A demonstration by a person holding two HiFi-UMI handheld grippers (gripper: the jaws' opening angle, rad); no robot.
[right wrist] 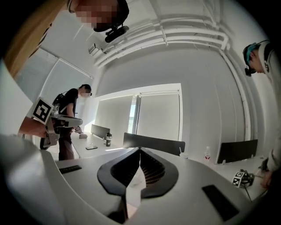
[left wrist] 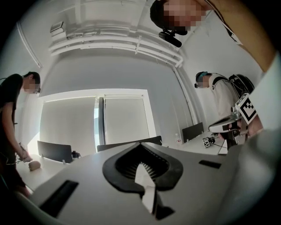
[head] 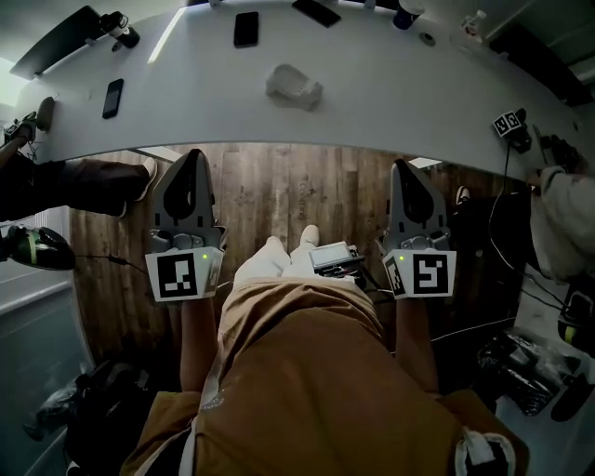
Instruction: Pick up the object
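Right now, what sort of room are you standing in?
Probably an office or meeting room: a long white table with phones lying on it, drawn roller blinds, and exposed pipes under the ceiling.

The dark grey left hand-held gripper (head: 192, 156) is held level, with its tips at the near edge of the white curved desk (head: 372, 102) and its jaws pressed together. The matching right hand-held gripper (head: 403, 169) is held parallel to it, well apart, and is likewise closed. Each is borne on a bare forearm, the left forearm (head: 197, 344) and the right forearm (head: 416, 346) being extended forward.
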